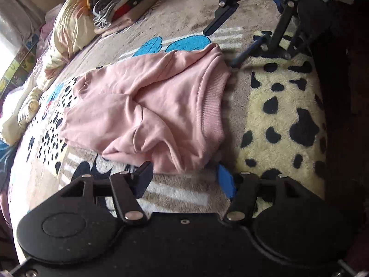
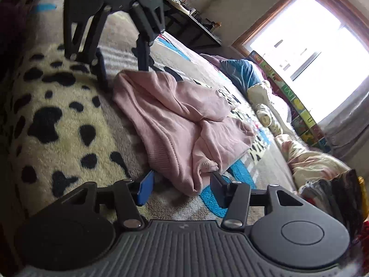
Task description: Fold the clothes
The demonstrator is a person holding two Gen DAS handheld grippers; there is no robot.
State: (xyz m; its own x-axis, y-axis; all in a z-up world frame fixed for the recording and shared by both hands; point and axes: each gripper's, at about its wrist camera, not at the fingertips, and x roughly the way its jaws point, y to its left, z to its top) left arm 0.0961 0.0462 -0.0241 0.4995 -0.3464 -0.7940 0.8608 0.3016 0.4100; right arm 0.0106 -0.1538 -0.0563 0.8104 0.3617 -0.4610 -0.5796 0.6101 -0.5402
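**Pink sweatshirt bunched on the blanket, both grippers at its hem**

We saw a plush blanket (image 1: 283, 115) covering the surface: cream patch with black spots, beige field, blue shapes. Window (image 2: 306, 53) was blown out bright at the far right of the right wrist view, a dark desk (image 2: 196, 32) beside it. Pillows (image 1: 69, 27) and a stack of folded clothes (image 1: 129, 4) lay at the far edge. No containers visible.

The pink sweatshirt (image 1: 147, 113) lay crumpled mid-blanket, ribbed hem toward the spotted patch. Left gripper (image 1: 184, 180) sat jaws apart at the hem's near corner, nothing clamped. Right gripper (image 2: 182, 187) was jaws apart too, straddling the opposite hem corner, cloth between but not pinched.
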